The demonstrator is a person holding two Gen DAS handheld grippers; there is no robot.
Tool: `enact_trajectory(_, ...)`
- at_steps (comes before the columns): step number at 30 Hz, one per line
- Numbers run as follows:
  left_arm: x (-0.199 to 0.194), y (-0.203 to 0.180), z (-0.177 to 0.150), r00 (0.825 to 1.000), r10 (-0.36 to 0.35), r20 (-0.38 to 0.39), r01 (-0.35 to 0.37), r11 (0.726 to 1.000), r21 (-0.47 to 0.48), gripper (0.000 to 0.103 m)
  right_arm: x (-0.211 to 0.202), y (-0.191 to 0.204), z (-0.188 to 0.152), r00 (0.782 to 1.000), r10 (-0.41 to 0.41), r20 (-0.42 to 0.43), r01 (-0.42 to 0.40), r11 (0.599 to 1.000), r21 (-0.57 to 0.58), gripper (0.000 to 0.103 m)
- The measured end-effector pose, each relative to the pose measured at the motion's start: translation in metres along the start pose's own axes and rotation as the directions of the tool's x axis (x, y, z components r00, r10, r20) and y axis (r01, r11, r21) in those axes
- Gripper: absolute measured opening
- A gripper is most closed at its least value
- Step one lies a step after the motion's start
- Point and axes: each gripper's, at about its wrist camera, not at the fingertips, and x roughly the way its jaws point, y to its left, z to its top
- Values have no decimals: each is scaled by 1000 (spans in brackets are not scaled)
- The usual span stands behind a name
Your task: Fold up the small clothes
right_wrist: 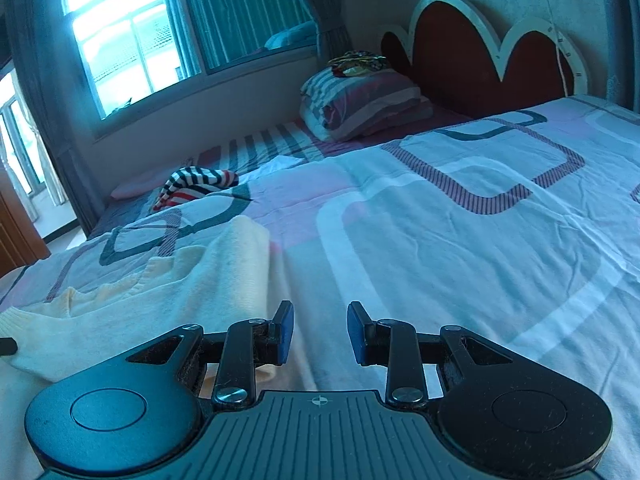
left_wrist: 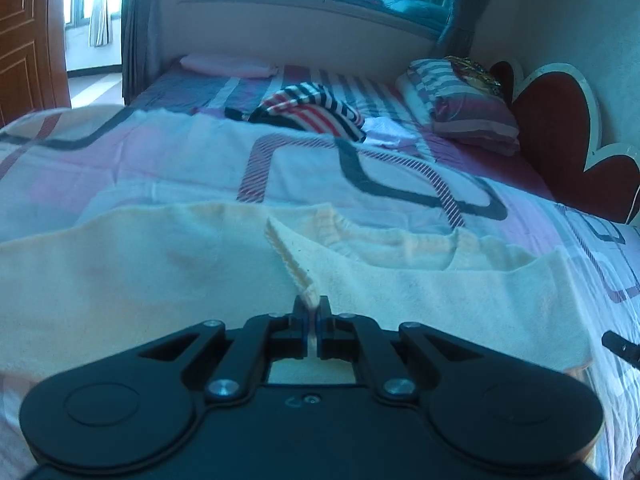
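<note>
The cream knit sweater (left_wrist: 420, 300) lies spread flat on the patterned bedspread (right_wrist: 460, 220), its long side running across in front of the person, neckline turned toward the far side of the bed. The left gripper (left_wrist: 312, 320) is the one already engaged: its jaws are pinched tight on a ribbed edge of the sweater, and that edge rises from the cloth as a taut ridge running away from the fingertips. The gripper sits low and roughly level, pointing across the garment toward the window.

The right gripper (right_wrist: 320, 330) holds nothing. Its jaws stand wide apart over bare bedspread, with the sweater's right-hand edge (right_wrist: 256, 280) just beside and to the left of the left blue pad (right_wrist: 285, 334). So the cloth lies leftward of those jaws, and I judge the right hand must shift that way to take a matching hold before any fold can go over.

Farther up the bed lie a crumpled striped garment (left_wrist: 308, 110) and a folded striped quilt (right_wrist: 360, 100) near the scalloped headboard (right_wrist: 480, 64).
</note>
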Motion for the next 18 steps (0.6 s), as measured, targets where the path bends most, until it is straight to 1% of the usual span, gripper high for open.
enact_trajectory(7, -5, 15, -4, 999, 47, 26, -46, 998, -34, 2, 5, 22, -2, 999, 53, -13, -54, 997, -57, 31)
enact_trajectory(11, 0, 25, -5, 998, 68, 8, -68, 997, -28, 2, 10, 27, -2, 997, 80, -24, -81, 994, -71, 30)
enact_trajectory(12, 1, 27, -6, 998, 70, 3, -70, 997, -30, 3, 11, 29, -3, 996, 87, -28, -89, 993, -76, 27)
enact_trajectory(13, 2, 28, -7, 997, 75, 0, -74, 997, -31, 3, 12, 31, -4, 995, 95, -35, -98, 992, -84, 15)
enact_trajectory(14, 4, 29, -8, 997, 77, -5, -78, 997, -28, 3, 14, 34, -5, 994, 104, -44, -108, 990, -92, 6)
enact_trajectory(17, 10, 28, -13, 996, 87, -24, -87, 996, -6, 4, 22, 40, -11, 991, 115, -72, -123, 984, -128, 3)
enact_trajectory(18, 12, 28, -15, 995, 95, -27, -95, 995, 1, 11, 26, 41, -13, 991, 99, -85, -111, 984, -142, 3)
